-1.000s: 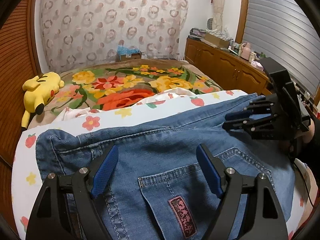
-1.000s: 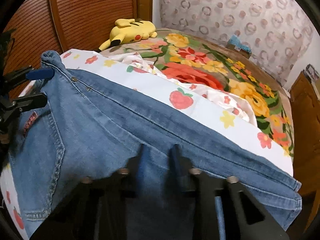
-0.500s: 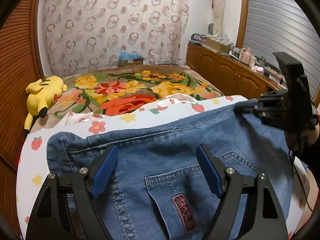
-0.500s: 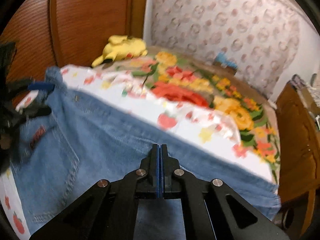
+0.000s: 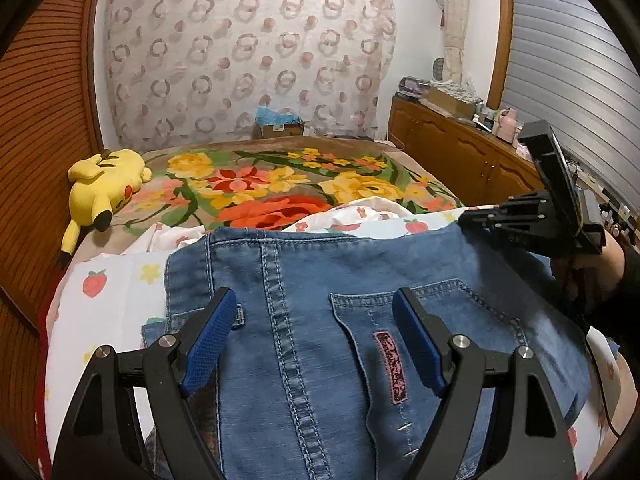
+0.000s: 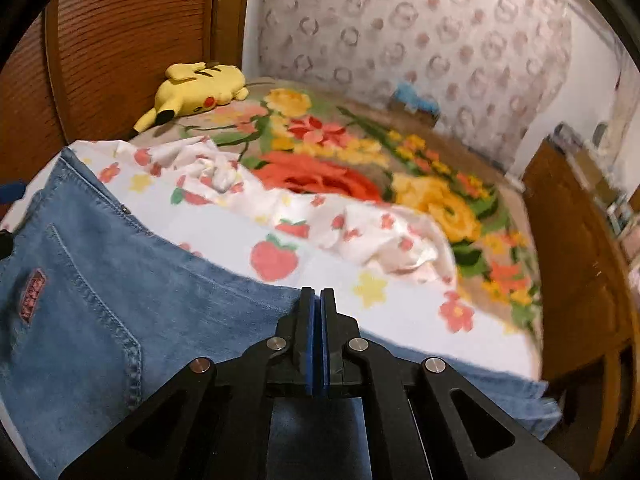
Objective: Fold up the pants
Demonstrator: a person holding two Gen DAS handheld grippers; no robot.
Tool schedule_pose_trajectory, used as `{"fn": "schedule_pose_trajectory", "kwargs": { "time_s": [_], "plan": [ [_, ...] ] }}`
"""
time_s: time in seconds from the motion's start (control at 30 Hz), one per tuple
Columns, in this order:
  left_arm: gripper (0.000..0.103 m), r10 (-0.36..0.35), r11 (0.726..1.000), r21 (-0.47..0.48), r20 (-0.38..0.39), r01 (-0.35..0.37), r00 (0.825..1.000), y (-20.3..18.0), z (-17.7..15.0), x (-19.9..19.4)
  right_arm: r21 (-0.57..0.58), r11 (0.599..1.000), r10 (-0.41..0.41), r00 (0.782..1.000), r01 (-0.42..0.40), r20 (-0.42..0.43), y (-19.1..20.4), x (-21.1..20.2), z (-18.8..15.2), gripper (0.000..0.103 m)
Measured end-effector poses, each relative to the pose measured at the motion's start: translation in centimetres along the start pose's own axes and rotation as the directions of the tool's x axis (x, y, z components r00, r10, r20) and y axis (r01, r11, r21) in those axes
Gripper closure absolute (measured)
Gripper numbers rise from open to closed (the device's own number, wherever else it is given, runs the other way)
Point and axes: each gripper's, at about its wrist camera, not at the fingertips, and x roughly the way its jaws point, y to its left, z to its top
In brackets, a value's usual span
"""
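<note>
**Jeans spread on the bed, one gripper wide, the other pinched together**

The blue jeans [image 5: 360, 280] lie back side up on a white sheet printed with strawberries and flowers [image 6: 276, 258], which covers the near part of the bed. Beyond the sheet a floral blanket [image 5: 280, 188] in orange, yellow and green covers the rest of the mattress. The waistband end of the jeans sits toward the left side of the bed, and the legs run off to the right, where a hem shows at the lower right of the right wrist view. A back pocket with a dark red label [image 5: 390, 366] faces up.

The left gripper [image 5: 316, 338] hovers over the seat of the jeans with its jaws standing wide apart; the blue pads [image 5: 208, 340] are clear of the denim on both sides and nothing is held between them. The centre seam and the pocket label lie in the gap below.

The right gripper [image 6: 318, 340] has its two blue pads pressed together, with no cloth visible between them. It sits over the far edge of the jeans, where denim meets the sheet. From the left wrist view it [image 5: 500, 220] appears at the right, above the upper edge of the denim, carried by a hand in a dark sleeve [image 5: 600, 268].

A yellow plush toy [image 5: 104, 188] lies at the far left of the blanket beside a wooden slatted wall [image 5: 44, 120]. A patterned curtain [image 5: 248, 52] hangs behind the bed, and a wooden cabinet [image 5: 460, 156] stands along the right
</note>
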Motion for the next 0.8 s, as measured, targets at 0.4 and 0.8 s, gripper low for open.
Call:
{"fn": "schedule_pose_trajectory", "kwargs": {
  "time_s": [0.4,0.8],
  "plan": [
    [0.022,-0.038,0.998,0.046,0.018,0.037,0.999,-1.1,0.0,-0.6,0.149,0.989,0.007,0.996,-0.021,0.092,-4.2,-7.7,-5.6,0.065],
    [0.022,-0.056,0.993,0.102,0.011,0.055,0.998,-3.3,0.4,-2.3,0.333,0.935,-0.143,0.989,0.125,0.029,-7.3,-12.1,-15.7,0.065]
  ]
}}
